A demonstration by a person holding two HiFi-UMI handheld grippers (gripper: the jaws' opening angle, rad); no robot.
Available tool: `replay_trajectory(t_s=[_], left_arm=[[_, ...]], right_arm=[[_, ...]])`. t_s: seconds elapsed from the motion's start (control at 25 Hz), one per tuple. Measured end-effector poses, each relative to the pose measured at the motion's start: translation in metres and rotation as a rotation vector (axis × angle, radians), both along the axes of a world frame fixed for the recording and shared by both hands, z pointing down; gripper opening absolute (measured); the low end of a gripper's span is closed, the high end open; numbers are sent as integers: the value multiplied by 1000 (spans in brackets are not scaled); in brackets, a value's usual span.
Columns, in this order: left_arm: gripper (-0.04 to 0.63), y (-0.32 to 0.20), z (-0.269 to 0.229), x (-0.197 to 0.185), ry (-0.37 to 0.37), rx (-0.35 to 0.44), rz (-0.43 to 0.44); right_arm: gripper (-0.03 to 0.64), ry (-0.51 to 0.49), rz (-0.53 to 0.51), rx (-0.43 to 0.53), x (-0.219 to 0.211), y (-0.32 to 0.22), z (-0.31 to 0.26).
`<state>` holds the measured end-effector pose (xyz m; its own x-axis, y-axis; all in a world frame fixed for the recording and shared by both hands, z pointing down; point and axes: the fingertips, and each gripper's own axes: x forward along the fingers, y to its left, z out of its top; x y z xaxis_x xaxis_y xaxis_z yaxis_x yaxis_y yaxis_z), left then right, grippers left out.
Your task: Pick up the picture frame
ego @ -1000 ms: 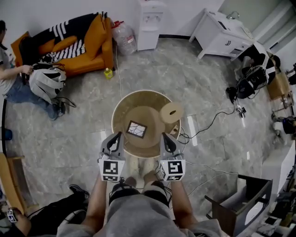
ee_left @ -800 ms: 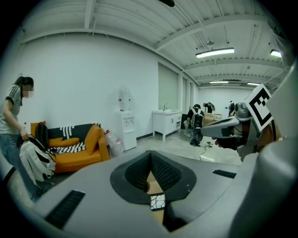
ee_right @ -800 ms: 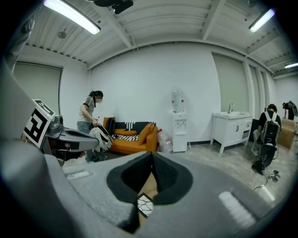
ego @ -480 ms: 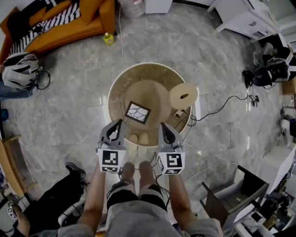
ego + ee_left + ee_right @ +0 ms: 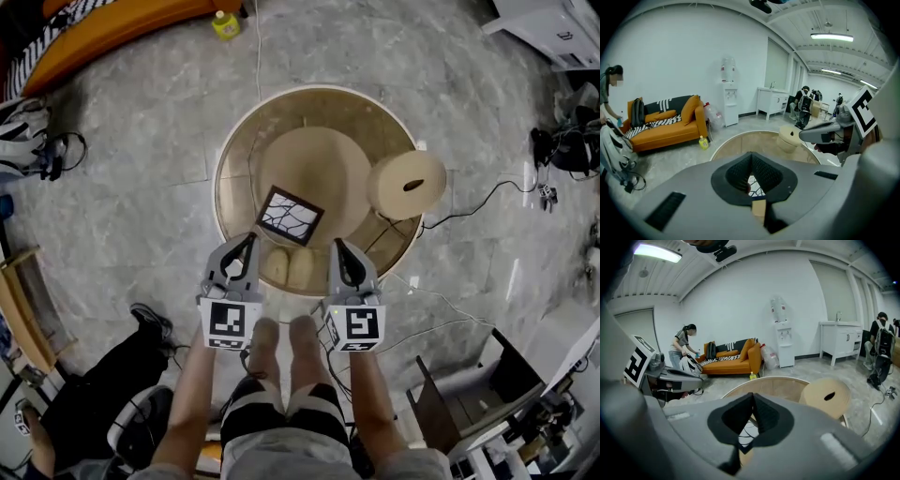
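Note:
The picture frame (image 5: 290,215), black-edged with a white cracked pattern, lies flat on the wooden middle of the round table (image 5: 234,150), towards its near side. My left gripper (image 5: 242,246) hangs shut over the near rim, just below and left of the frame. Level with it, my right gripper (image 5: 339,248) is shut, just below and right of the frame. Neither touches it. In the left gripper view the frame (image 5: 751,185) peeks through the gap under the shut left gripper (image 5: 751,155). The right gripper view shows the frame (image 5: 749,427) the same way beneath the right gripper (image 5: 752,397).
A tan round spool-like stool (image 5: 406,184) overlaps the table's right rim. Two tan rounded cushions (image 5: 289,267) sit under the near rim. On the floor are cables (image 5: 469,211), a yellow bottle (image 5: 225,23) and an orange sofa (image 5: 103,28). A person (image 5: 684,345) stands by the sofa.
Both grippers have sunk side by side towards the table, still shut. The table and frame now look larger and closer; the frame lies where it was.

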<state>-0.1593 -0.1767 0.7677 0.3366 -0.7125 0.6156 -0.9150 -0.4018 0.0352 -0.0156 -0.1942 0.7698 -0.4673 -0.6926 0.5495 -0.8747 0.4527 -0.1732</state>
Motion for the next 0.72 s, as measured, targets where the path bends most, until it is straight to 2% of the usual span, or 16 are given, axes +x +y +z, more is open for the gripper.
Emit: replay_trajectory(t_s=[0.36, 0.52, 0.72], left_arm=[[17, 1, 101, 9, 0, -77, 32], [18, 0, 127, 7, -24, -114, 35], [20, 0, 158, 7, -39, -209, 32]], right_arm=[[0, -7, 10, -72, 4, 4, 96], [0, -9, 20, -88, 8, 3, 114], [0, -12, 38, -119, 17, 6, 122]])
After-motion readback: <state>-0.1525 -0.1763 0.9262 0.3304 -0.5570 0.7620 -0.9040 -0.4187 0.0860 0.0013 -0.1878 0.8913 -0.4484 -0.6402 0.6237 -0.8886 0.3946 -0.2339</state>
